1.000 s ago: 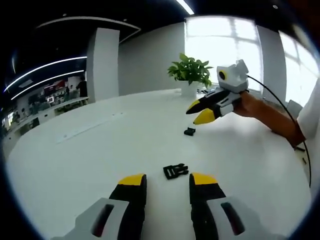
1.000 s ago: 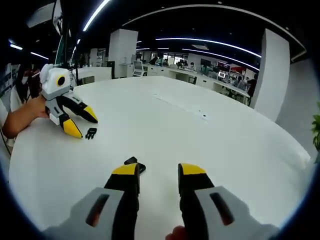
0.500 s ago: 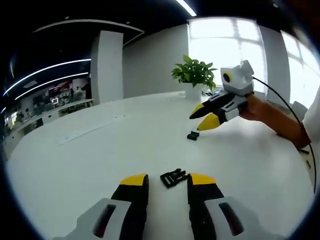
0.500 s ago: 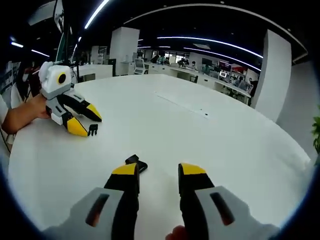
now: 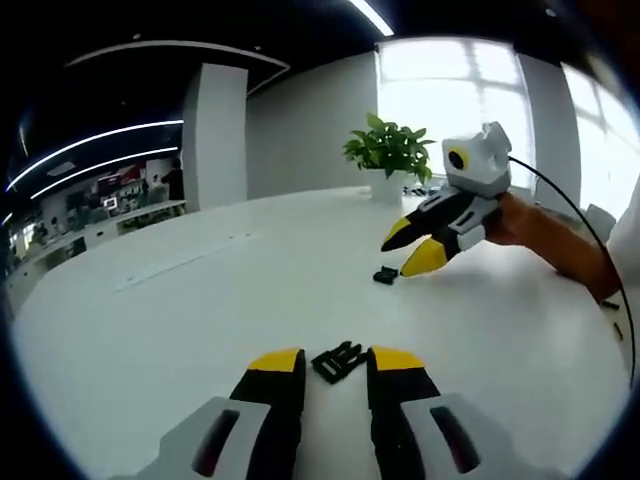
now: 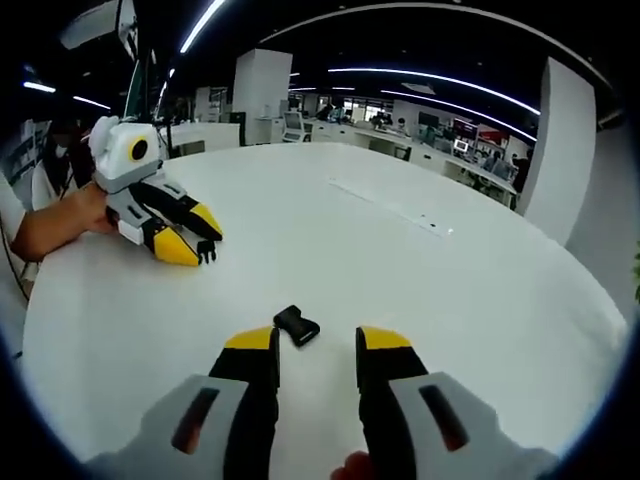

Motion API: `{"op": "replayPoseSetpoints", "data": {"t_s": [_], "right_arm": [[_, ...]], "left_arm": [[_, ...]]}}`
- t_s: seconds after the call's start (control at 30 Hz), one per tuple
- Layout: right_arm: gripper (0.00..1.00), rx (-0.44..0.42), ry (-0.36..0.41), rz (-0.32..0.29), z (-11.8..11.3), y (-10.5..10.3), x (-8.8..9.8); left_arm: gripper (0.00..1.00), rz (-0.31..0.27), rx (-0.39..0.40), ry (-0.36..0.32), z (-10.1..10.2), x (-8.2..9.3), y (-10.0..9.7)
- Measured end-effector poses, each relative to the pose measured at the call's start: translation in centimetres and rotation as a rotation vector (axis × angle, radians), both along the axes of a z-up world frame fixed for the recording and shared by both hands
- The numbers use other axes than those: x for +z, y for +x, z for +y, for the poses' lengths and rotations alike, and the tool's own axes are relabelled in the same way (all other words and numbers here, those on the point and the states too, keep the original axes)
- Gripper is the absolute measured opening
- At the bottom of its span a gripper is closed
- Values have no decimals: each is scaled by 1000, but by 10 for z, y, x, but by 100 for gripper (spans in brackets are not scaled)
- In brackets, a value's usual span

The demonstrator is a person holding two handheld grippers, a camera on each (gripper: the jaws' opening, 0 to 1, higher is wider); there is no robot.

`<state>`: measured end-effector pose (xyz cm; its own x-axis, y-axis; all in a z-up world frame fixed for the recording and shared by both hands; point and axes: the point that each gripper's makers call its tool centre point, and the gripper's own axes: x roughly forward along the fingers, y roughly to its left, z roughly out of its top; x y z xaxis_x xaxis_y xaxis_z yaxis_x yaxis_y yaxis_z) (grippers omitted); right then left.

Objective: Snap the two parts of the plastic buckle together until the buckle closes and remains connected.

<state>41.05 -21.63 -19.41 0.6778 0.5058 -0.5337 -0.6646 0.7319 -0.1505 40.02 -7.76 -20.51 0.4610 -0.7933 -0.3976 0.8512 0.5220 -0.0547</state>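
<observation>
The pronged black buckle part [image 5: 338, 361] lies on the white table [image 5: 180, 320], between the yellow tips of my left gripper [image 5: 335, 358], which is open and not pressing on it. Farther off lies the small black socket part [image 5: 386, 274], just below the tips of my right gripper [image 5: 410, 247]. In the right gripper view the socket part [image 6: 297, 325] sits just ahead of my open right gripper [image 6: 316, 340], a little left of the gap. At the left there, my left gripper [image 6: 198, 236] stands open with the pronged part [image 6: 207, 251] at its tips.
A potted plant [image 5: 385, 146] stands at the far side of the table near bright windows. A person's hand [image 5: 535, 222] holds the right gripper, with a black cable trailing from it. A pillar [image 6: 260, 85] and office desks lie beyond the table [image 6: 450, 300].
My left gripper has moved forward, so the pronged part now sits between its tips. My right gripper has dipped toward the socket part. Both parts have stayed in place on the table.
</observation>
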Motion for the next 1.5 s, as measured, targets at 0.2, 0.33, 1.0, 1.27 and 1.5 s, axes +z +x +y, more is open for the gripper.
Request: {"op": "replayPoseSetpoints", "data": {"t_s": [0.2,0.33,1.0,1.27,1.5], "right_arm": [[31,50,14,28,12,-5,-6],[29,63,16,42,14,-8,-8],[26,100,25,47,18,-10,-9],[27,120,108,53,21,-7,-10],[21,103,109,50,21,-5,-10]], "left_arm": [[23,3,-19,10,1,-1,0],[22,12,-41,16,0,-1,-6],[17,29,-74,33,-2,-2,-24],[16,35,-74,34,-1,-3,-23],[15,38,-76,33,-1,-3,-23]]}}
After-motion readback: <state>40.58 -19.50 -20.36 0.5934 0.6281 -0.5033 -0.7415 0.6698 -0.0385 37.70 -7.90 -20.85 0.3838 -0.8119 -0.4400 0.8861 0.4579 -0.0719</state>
